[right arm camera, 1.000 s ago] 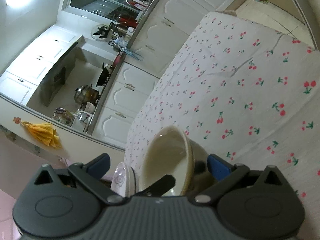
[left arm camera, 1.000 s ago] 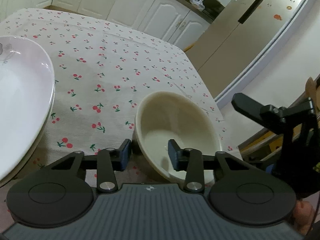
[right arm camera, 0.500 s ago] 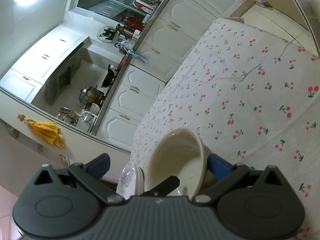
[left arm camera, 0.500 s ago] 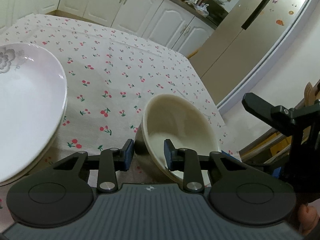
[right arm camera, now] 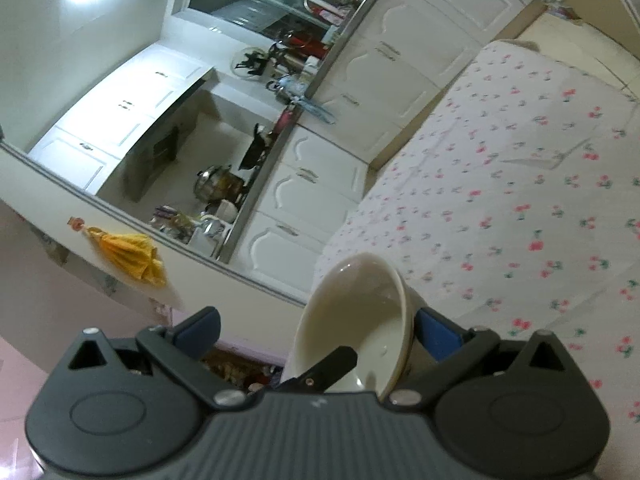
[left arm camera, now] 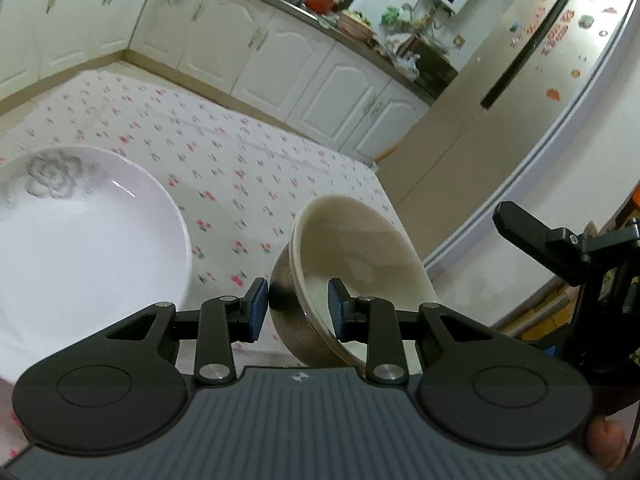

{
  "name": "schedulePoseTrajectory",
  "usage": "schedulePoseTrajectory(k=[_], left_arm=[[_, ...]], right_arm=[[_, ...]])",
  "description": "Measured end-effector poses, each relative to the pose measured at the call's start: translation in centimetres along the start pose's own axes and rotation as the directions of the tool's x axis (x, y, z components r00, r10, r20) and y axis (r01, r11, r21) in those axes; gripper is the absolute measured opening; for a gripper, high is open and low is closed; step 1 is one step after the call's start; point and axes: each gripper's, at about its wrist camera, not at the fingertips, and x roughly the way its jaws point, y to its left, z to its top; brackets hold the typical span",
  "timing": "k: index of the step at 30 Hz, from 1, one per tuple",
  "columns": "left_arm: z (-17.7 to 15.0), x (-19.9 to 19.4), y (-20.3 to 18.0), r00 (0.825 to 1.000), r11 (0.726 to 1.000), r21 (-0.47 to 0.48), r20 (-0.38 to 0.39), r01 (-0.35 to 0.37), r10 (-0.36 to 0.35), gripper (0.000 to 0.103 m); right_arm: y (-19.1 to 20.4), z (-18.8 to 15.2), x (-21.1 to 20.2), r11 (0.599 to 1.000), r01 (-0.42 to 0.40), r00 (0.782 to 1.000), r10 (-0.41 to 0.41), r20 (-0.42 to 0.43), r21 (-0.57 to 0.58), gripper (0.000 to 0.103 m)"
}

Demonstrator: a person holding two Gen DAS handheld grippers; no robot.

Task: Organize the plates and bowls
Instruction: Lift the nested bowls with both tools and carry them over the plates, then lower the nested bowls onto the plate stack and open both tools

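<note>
A cream bowl (left arm camera: 360, 248) with a metal-looking outside is tilted and lifted above the cherry-print table. My left gripper (left arm camera: 296, 310) is shut on its near rim, one finger outside and one inside. The same bowl shows in the right wrist view (right arm camera: 352, 320). My right gripper (right arm camera: 320, 328) is open and holds nothing; the bowl sits between its fingers, close to the right finger (right arm camera: 434, 336). A white plate with a grey flower (left arm camera: 80, 240) lies on the table at the left.
The cherry-print tablecloth (left arm camera: 248, 168) covers the table; its edge runs just right of the bowl. White kitchen cabinets (left arm camera: 280, 56) stand behind and a fridge (left arm camera: 500, 128) at the right. The right gripper's body (left arm camera: 560, 240) shows at the far right.
My left gripper has closed on the bowl's rim and lifted and tilted it off the table. The white plate has come further into view at left. The right gripper stays open.
</note>
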Motion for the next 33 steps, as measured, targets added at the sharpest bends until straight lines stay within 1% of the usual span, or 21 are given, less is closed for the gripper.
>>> schedulePoseTrajectory(k=[6,10,16,22,24,33], left_arm=[[0.8,-2.7,2.3,0.998,0.999,-0.039,0.054,-0.021,0.023,0.032],[1.1,-4.0,4.2,0.995,0.996,-0.074,0.084,-0.053,0.059,0.032],[1.0,-5.5,7.3,0.987,0.986,-0.132,0.108,-0.105,0.119,0.033],[0.6,-6.0,10.2,0.981,0.971,-0.189,0.099,-0.146,0.166,0.033],[0.6,-5.9,10.4,0.980,0.968,-0.200,0.093,-0.153,0.174,0.033],[0.5,-5.9,11.5,0.981,0.961,-0.227,0.069,-0.159,0.179,0.032]], right_arm=[[2.1,-0.4,2.4,0.998,-0.050,0.998,0.049,-0.041,-0.027,0.103],[3.8,-0.8,4.7,0.995,-0.088,0.993,0.083,-0.079,-0.052,0.103],[6.1,-1.7,9.0,0.985,-0.141,0.982,0.127,-0.143,-0.095,0.103],[5.9,-3.3,12.8,0.988,-0.122,0.972,0.099,-0.214,-0.099,0.103],[5.6,-3.7,13.6,0.989,-0.114,0.968,0.090,-0.233,-0.093,0.103],[5.5,-4.6,14.9,0.991,-0.096,0.962,0.068,-0.265,-0.096,0.103]])
